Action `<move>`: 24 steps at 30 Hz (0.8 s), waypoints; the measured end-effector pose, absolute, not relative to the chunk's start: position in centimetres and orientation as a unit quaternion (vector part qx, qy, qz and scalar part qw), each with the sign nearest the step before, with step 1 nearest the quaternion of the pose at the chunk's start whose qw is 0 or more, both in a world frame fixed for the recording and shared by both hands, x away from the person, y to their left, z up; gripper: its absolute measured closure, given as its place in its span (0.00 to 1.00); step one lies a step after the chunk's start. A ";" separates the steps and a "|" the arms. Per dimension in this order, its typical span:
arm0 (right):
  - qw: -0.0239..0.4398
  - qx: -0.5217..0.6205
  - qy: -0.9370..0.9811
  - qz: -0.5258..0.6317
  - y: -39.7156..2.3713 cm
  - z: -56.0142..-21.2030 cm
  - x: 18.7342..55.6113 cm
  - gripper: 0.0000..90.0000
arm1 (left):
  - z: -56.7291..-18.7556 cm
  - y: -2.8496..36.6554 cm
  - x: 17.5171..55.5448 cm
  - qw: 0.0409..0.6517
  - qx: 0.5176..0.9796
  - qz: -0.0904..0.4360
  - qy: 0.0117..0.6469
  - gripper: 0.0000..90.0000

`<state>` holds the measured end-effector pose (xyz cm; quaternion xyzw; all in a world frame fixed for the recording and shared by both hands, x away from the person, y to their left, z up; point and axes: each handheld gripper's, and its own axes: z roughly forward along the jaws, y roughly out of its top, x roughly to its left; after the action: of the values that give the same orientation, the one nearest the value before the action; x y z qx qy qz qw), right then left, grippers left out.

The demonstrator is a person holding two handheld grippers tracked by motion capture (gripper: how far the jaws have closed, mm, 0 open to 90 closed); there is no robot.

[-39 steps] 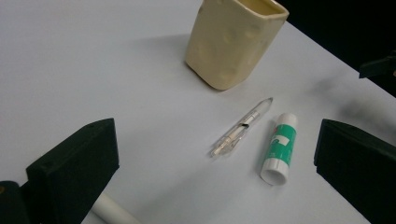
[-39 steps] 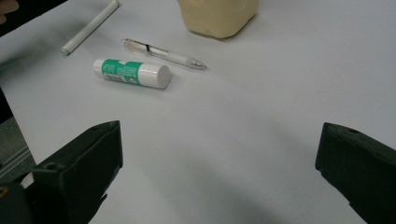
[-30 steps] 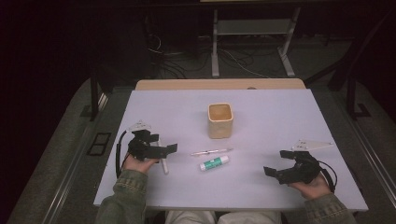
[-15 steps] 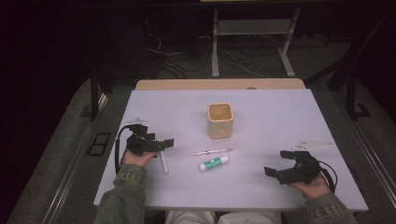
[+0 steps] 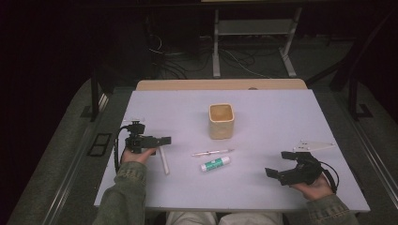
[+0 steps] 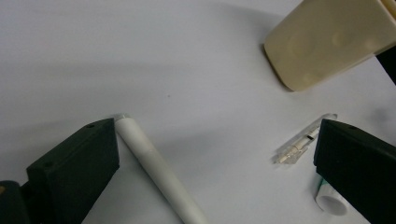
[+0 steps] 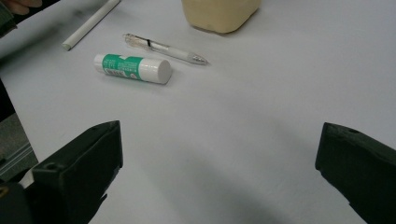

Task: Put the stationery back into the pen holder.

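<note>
Left gripper [image 5: 162, 140], held in my left hand, hangs with its jaws spread wide over the white stick [image 5: 164, 161], which lies flat on the table [image 5: 155, 108] to the left of the beige cup [image 5: 220, 120] and nearer to me than it. Largest of the things is the table, then the cup, then my right gripper [image 5: 271, 172], also spread and holding nothing, low on the right and well apart from the cup. Next come the green glue stick [image 5: 215, 163] and the clear pen [image 5: 212, 152], both between the cup and me, the pen the closer to it. Risk, as I judge it: the white stick [image 6: 159, 168] is round and sits hard beside one jaw rather than centred in the gap, so closing from here could nudge it into a roll or tip it askew. My left gripper view shows this offset, which the high view cannot resolve; the right gripper view shows the glue stick's [image 7: 133, 68] label and the pen's [image 7: 164, 48] tip.
</note>
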<state>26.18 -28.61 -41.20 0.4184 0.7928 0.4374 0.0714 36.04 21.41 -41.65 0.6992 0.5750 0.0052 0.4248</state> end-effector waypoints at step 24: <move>0.080 0.415 0.794 0.437 -28.6 -41.2 26.0 0.00 | -42.5 21.2 36.3 0.385 0.665 0.023 0.640 0.21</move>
<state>26.01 -28.56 -41.21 0.4149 0.7938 0.4373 0.0804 36.26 21.15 -42.50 0.6651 0.6396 0.0229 0.3847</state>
